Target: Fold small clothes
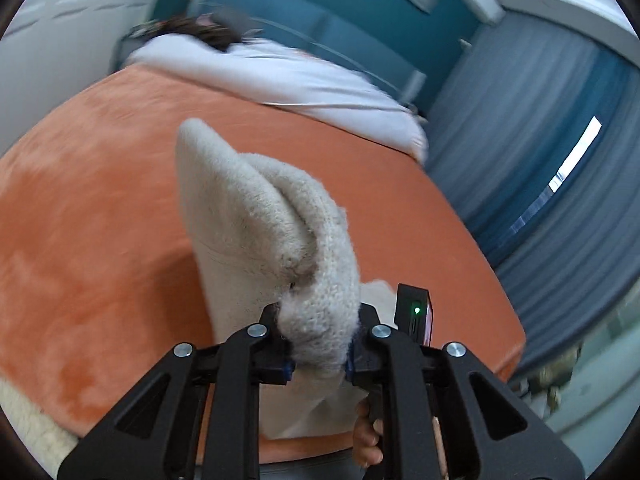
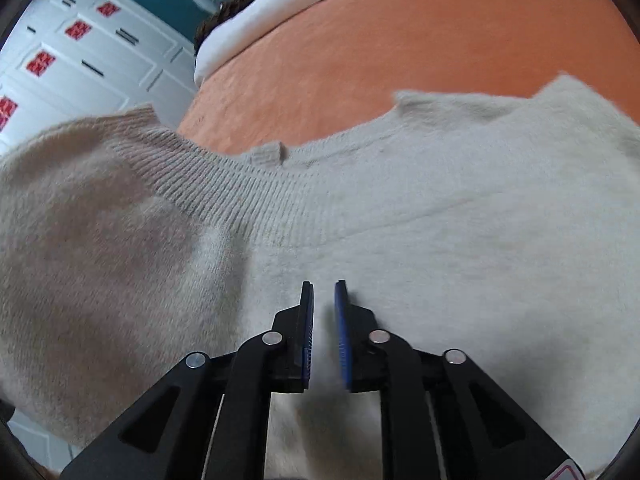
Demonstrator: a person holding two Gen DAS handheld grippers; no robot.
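Over the orange bed (image 1: 100, 208) | our left gripper (image 1: 318, 354) pinches a sweater (image 1: 256, 216) fold; right gripper (image 2: 324, 336) slightly apart, empty | thick knit could slip

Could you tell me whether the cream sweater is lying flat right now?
Not flat: the left tongs clamp a bunched fold of the sweater, lifting it above the orange bedspread.

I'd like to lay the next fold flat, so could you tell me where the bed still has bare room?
The orange blanket lies bare between the cream sweater and the white bedding at the far end, and off to the sweater's left. Near the fingers it is crowded: the sweater covers that part.
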